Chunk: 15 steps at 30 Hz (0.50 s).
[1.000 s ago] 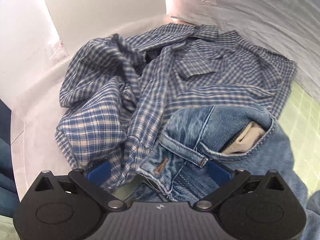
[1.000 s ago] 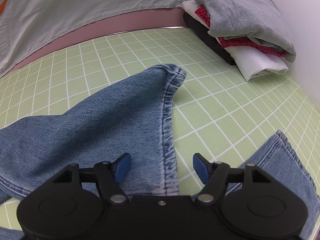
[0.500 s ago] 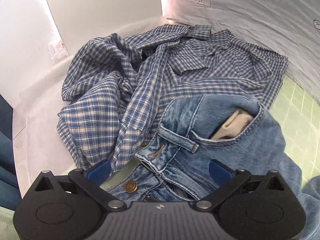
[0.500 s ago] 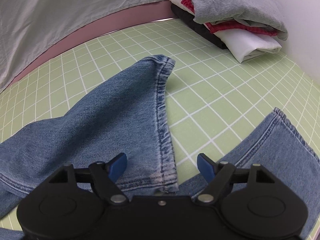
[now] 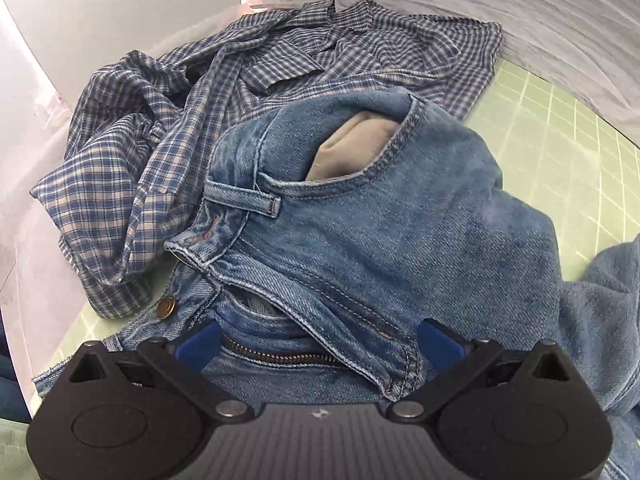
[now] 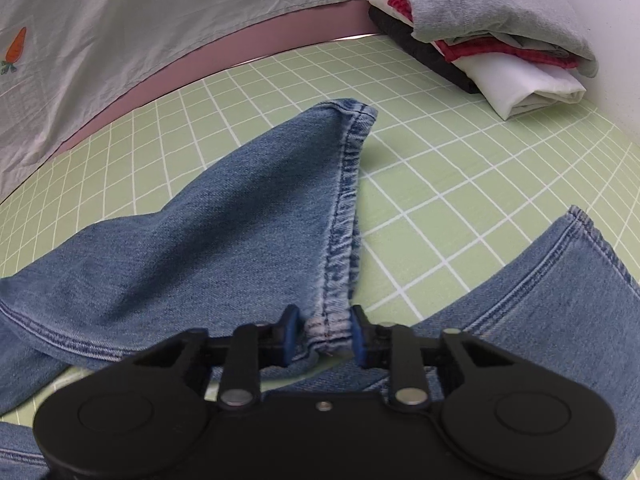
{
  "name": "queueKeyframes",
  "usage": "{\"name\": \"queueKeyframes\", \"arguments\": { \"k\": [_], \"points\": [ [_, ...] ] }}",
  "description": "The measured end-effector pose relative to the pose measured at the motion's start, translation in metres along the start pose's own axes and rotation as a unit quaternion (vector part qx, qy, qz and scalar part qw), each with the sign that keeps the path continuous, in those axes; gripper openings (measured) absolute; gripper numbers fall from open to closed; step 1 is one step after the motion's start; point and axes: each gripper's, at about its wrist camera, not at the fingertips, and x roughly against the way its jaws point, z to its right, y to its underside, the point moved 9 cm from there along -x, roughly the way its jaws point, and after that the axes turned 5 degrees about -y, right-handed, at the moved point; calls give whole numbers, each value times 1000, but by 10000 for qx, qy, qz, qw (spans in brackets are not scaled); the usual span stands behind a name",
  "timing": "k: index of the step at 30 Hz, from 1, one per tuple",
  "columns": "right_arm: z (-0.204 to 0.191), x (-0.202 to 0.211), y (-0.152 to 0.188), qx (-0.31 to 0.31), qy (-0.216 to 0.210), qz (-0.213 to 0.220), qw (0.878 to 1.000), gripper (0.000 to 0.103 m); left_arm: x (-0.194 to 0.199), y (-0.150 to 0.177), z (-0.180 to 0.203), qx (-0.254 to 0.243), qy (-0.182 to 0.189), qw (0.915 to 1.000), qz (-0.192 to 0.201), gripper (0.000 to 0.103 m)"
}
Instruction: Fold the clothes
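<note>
Blue jeans lie on a green gridded mat. In the left wrist view their waistband, button, zipper and an open pocket bunch up in front of my left gripper, which is open with its jaws wide on either side of the fly. In the right wrist view one jeans leg stretches away and my right gripper is shut on its hem corner. The other leg lies at the right.
A crumpled blue plaid shirt lies behind the jeans' waist, against a white wall. A stack of folded clothes sits at the mat's far right corner. Grey cloth hangs along the back edge.
My right gripper has closed on the hem of the jeans leg. My left gripper has moved forward over the waistband, still open.
</note>
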Motion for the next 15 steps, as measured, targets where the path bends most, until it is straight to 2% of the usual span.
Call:
{"name": "queueKeyframes", "arguments": {
  "k": [5,8,15],
  "points": [
    [1,5,-16,5,-183,190,9997,20,-5,2,2,-69,18,10000,-40,103],
    [-6,5,-40,158,-244,387,9988,20,-8,1,2,-47,39,9999,-94,103],
    [-39,10,-132,394,-397,1196,9912,20,-11,3,0,32,103,9999,-96,103]
  ]
}}
